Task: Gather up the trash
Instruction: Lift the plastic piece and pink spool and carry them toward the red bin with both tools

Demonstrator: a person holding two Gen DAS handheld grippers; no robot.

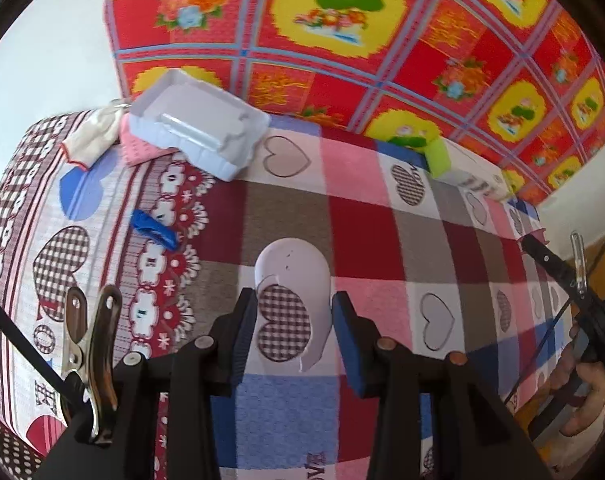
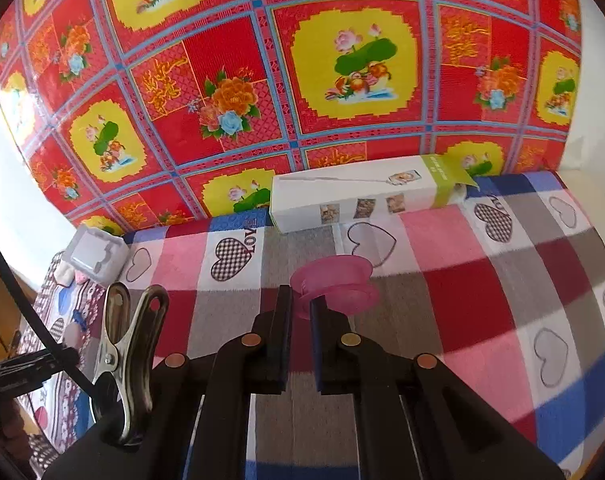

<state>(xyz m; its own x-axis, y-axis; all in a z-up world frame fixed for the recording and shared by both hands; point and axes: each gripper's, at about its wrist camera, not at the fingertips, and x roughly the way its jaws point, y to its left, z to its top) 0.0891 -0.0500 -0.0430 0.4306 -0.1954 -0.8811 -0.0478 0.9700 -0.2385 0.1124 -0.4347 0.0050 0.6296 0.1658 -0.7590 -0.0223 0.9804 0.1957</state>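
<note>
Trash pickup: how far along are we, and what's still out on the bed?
Nothing visibly binned yet; no bin in view. In hand: the left gripper holds a pale plastic scrap; the right gripper is shut on a pink plastic piece. Left on the blanket: blue scrap, white tray, crumpled tissue, long box.

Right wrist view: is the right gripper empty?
No, the right gripper is shut on a crumpled pink plastic cup, pinching its rim between the pads above the checked cloth.
</note>
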